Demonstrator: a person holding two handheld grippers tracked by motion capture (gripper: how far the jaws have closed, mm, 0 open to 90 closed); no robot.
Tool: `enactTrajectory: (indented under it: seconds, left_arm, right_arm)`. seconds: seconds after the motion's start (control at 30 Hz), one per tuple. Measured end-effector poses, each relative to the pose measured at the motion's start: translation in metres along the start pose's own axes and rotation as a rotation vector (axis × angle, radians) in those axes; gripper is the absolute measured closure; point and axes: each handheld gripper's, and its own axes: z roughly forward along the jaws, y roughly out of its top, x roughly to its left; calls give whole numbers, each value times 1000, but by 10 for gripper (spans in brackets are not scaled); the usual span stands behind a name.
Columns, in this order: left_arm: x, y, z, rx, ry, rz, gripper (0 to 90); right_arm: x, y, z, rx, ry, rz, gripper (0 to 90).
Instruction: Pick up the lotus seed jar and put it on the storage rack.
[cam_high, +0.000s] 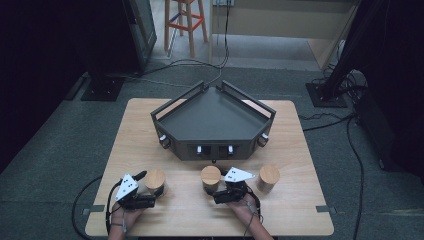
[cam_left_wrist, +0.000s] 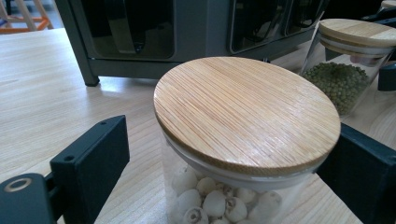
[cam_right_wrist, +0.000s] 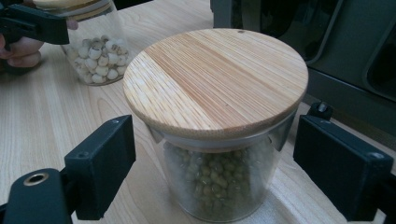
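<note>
Both grippers sat low on the near side of the table (cam_high: 150, 112) when I checked. My left gripper (cam_high: 150, 192) had its jaws spread either side of the jar of pale round seeds (cam_left_wrist: 219, 205), the leftmost jar. In the left gripper view a strip of bare wood showed between the left jaw and the glass, and the right jaw stood close beside the bamboo lid (cam_left_wrist: 247, 112); I could not tell whether it touched. My right gripper (cam_high: 209, 191) straddled the middle jar, the jar of green beans (cam_right_wrist: 217, 184), also with jaws apart. The right gripper view showed gaps on both sides of the glass, so nothing was clamped. Both jars stood upright with lids on. A third lidded jar (cam_high: 269, 177) stood just right of the right gripper. Beyond all three sat the dark angular tray (cam_high: 215, 117), empty on top.
</note>
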Motion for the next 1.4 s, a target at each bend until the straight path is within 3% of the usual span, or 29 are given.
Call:
enactTrajectory:
  seconds: [0.27, 0.37, 1.07, 1.4]
  left_arm:
    - [0, 0, 1, -6, -9, 5, 150]
    - [0, 0, 1, -11, -22, 8, 223]
    - [-6, 3, 1, -6, -2, 41, 251]
    - [-8, 7, 0, -11, -3, 35, 252]
  right_arm:
    - [0, 1, 1, 6, 0, 2, 127]
    - [1, 1, 1, 5, -2, 0, 127]
    - [1, 1, 0, 4, 0, -1, 127]
    - [1, 1, 1, 8, 0, -1, 133]
